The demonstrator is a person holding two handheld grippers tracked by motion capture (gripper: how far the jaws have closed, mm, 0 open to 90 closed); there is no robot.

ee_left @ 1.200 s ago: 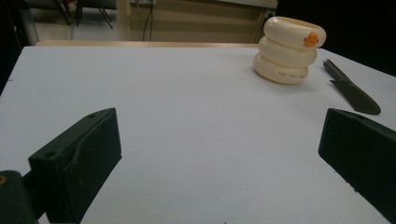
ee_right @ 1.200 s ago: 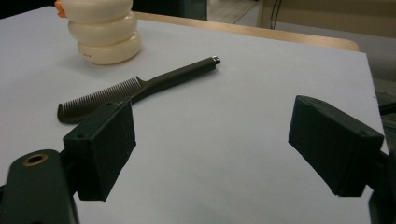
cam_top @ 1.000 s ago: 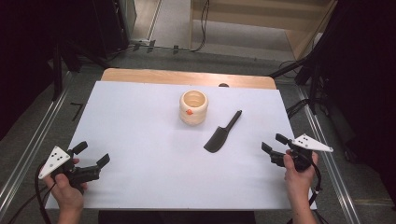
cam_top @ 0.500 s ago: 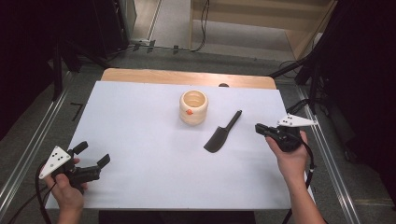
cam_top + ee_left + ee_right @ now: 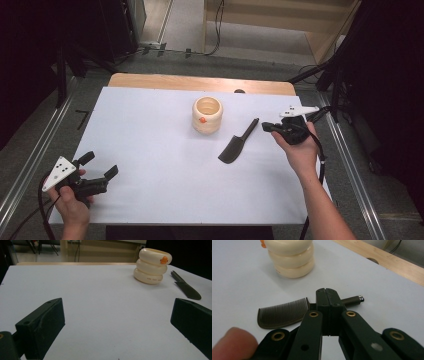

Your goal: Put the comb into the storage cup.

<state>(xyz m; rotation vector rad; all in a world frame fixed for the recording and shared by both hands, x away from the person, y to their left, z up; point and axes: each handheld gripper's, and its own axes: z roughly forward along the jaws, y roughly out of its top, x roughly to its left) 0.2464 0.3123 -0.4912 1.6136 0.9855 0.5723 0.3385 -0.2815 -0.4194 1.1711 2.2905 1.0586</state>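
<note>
Two claws in play over a white desk (image 5: 150, 130). Right claw (image 5: 267, 127) sits at the desk's right side, held in the person's right hand (image 5: 300, 150), tips pointing toward the handle end of a dark comb (image 5: 235, 147). Its jaws have just been closing and are now pressed fully together w/ nothing between them; in the right gripper view the claw (image 5: 327, 293) hangs just above the comb (image 5: 283, 315), approx. where the toothed part meets the handle. Can't tell if it touches the comb.

Comb lies flat on the desk, right of centre, handle angled away toward the far right, toothed end nearer the person. A cream ringed cup (image 5: 207, 115) w/ a small orange mark stands upright just beside it, to the left and a bit farther back; the two are apart, not touching.

Left claw (image 5: 97, 166) is at the near left corner in the left hand (image 5: 72, 200), jaws spread wide, nothing in them. In the left gripper view the cup (image 5: 153, 266) and comb (image 5: 186, 286) are well apart from it, far across the desk.
</note>
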